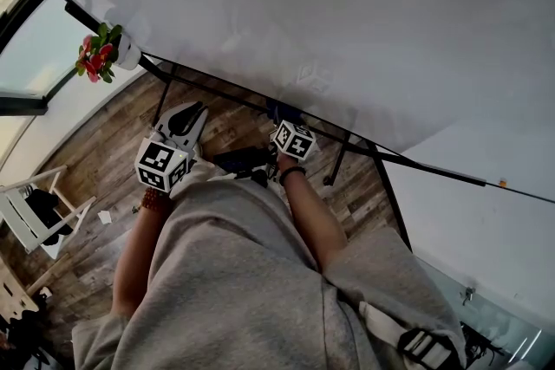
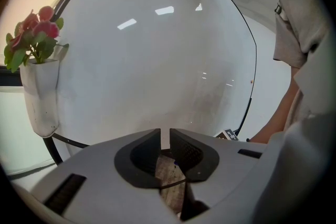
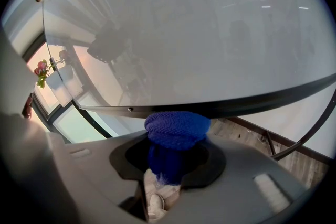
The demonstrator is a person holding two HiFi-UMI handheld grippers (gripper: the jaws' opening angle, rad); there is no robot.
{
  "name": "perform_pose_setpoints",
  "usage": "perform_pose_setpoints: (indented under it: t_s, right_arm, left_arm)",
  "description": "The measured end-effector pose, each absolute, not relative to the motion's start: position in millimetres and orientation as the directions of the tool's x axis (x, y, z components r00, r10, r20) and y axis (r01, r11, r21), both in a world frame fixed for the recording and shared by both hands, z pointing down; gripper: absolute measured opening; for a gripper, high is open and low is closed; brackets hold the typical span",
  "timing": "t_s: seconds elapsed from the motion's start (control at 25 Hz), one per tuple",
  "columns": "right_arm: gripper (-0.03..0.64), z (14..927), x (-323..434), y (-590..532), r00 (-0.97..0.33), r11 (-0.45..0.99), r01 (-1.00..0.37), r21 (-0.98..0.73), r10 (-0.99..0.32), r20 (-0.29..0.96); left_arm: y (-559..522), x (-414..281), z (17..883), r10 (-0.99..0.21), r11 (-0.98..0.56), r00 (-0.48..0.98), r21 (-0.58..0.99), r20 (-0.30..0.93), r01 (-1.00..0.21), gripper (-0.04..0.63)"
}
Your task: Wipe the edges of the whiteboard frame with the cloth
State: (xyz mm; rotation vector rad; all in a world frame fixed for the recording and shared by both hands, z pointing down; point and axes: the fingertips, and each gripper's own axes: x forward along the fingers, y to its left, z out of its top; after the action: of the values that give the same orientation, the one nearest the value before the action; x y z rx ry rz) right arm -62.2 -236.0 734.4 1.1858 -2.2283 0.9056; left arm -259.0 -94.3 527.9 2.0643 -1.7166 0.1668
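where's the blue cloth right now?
Right gripper view, centre: the blue cloth is pinched in the right gripper, just under the black whiteboard frame.

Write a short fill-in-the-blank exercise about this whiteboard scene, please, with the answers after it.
The right gripper is shut on a ____ cloth.
The jaws of the left gripper hold ____.
The frame of the whiteboard is ____ in colour.
The flowers stand in a ____ holder.
Missing words: blue; nothing; black; white.
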Motion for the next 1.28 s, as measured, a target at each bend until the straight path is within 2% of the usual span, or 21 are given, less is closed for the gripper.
perform_pose_setpoints:
  t_s: [0.4,1.28]
  right_arm:
    - [0.133,733.3,-76.2,-232.9,-0.533,0.429,-0.840,-0.331,-0.540,0.652]
    - [0.135,732.5,-131.2,-222.3,-0.560,0.453,-0.821,-0.348,-0.520,0.644]
  left_arm:
    - [-90.8,-264.4,527.5,-0.897,-0.156,0.241,0.243,0.371,-0.957,0.061]
    - [-64.6,-303.8,532.2,-0.909,-0.106,0.205,0.275,0.364,-0.955,0.061]
